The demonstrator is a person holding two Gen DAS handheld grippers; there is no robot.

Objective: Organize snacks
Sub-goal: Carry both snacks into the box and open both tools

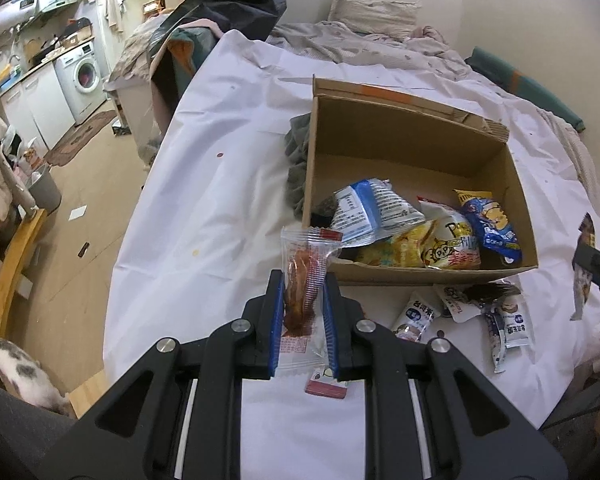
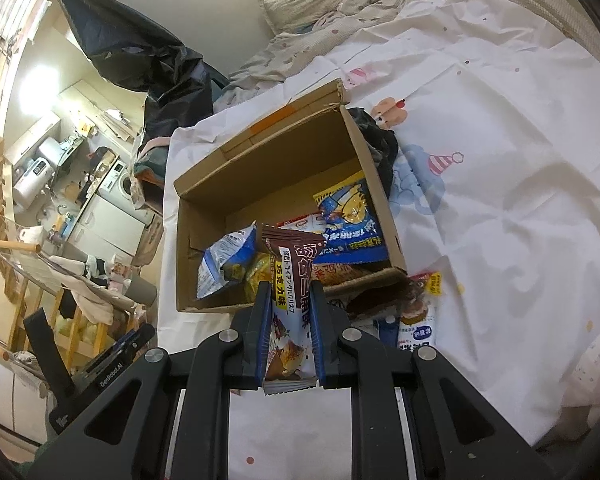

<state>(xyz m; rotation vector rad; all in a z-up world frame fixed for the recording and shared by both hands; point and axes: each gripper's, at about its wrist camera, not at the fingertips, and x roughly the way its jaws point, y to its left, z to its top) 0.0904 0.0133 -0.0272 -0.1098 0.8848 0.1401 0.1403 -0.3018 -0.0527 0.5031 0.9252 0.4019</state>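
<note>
- Left wrist view: left claw [image 1: 302,312] clamped on a clear packet [image 1: 305,280] holding a reddish-brown snack.
- Just beyond it, the cardboard box [image 1: 412,136] on the bed holds blue-white, yellow and blue bags.
- Right claw [image 2: 290,320] grips a brown chocolate-flavour bar [image 2: 291,276], box ahead.
</note>
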